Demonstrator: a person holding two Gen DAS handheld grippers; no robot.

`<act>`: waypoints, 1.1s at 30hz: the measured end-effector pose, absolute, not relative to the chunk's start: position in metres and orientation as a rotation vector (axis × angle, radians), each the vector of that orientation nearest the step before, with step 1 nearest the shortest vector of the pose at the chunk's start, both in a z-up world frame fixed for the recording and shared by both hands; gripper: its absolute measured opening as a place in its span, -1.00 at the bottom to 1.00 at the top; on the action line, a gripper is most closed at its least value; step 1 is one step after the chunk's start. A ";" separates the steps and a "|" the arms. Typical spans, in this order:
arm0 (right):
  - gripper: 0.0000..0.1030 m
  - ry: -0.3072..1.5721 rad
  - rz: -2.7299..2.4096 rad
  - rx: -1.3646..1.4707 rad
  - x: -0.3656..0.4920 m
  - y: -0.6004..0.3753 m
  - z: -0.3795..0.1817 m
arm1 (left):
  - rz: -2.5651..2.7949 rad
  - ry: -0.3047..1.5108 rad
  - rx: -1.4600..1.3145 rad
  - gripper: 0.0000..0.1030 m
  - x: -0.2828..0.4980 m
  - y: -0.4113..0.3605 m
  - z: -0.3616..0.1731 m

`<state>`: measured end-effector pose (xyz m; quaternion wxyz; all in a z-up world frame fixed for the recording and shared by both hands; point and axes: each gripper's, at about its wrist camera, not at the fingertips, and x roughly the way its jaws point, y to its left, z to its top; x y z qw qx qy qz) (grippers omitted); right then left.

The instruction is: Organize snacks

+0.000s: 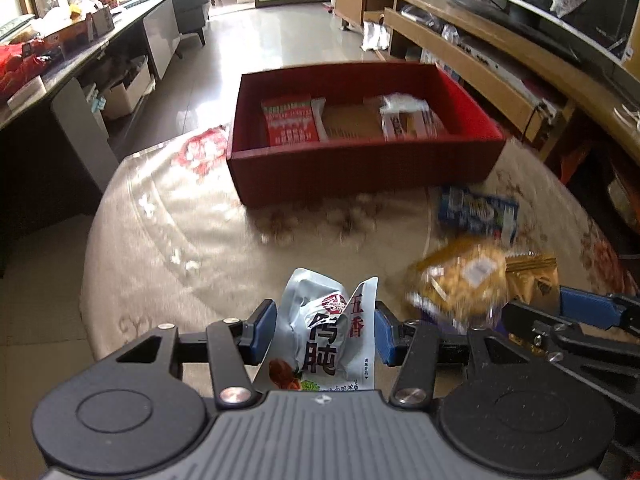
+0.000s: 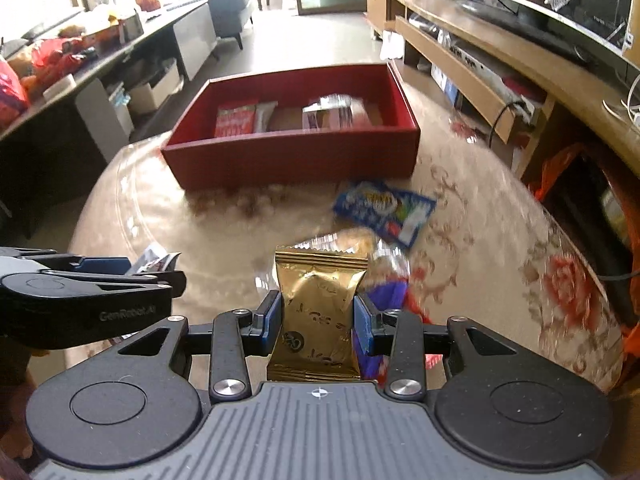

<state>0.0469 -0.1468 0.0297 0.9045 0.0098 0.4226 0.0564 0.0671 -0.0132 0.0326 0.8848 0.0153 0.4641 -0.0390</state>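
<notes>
Left gripper (image 1: 326, 334) fingers grasp white snack pack (image 1: 328, 340). Right gripper (image 2: 318, 322) fingers grasp gold snack pack (image 2: 318, 320). Both packs held up over near part of counter (image 1: 180, 240). Red box (image 1: 360, 168) sits far, few snacks inside. Blue pack (image 2: 384, 210) lies on counter, just near box, right side.

The lower end of the silver packet (image 1: 326, 334) is hidden behind the body of the left gripper (image 1: 326, 332), and the bottom of the gold packet (image 2: 318, 320) is cut off likewise by the right gripper (image 2: 318, 322). The yellow snack bag (image 1: 460, 280) is smeared by blur, so its print cannot be read. The packets in the red box (image 1: 360, 172) are partly masked by its near wall, and their labels are too small to be made out. The blue packet (image 2: 384, 210) is blurred as well.
</notes>
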 end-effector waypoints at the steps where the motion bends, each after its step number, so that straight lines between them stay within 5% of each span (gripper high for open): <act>1: -0.11 0.869 0.117 0.020 0.049 -0.146 0.031 | -0.078 0.958 0.032 -0.03 0.070 -0.014 0.034; 33: -0.11 0.754 0.099 0.013 0.173 -0.153 0.068 | -0.004 0.862 0.024 -0.03 0.199 -0.036 0.058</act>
